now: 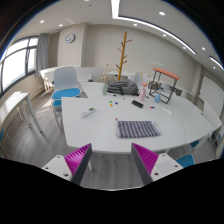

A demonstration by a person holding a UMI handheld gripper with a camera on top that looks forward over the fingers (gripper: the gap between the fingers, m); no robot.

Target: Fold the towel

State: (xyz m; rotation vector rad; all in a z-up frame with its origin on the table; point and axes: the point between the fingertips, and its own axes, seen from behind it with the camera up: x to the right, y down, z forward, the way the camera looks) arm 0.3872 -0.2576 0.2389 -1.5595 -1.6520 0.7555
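fingers (75, 158) sit nearest of all, two of them with magenta pads on their inner faces, spread wide apart and holding nothing, so the gripper (110, 160) is released and empty over the near rim of the white table (100, 138). between and just beyond the fingertips lies a stretch of bare tabletop, and then comes the towel (137, 128), a grey striped cloth lying flat on the table, ahead of the fingers and a little toward the right-hand one. it appears spread out rather than folded, with its long axis running across the line of the fingers, side to side, so its long near edge faces the gripper almost squarely; whether it is one layer or already doubled cannot be told. by my reading the fold has not begun, and the coming move turns on going forward and slightly right to meet that near edge. further on, a small grey object (89, 112) rests to the left of the towel, well apart from it. beyond that stand a black box (120, 89) and a wooden branched stand (123, 55), and far off a blue chair (66, 96) by the window side and a clock (70, 39) on the wall.
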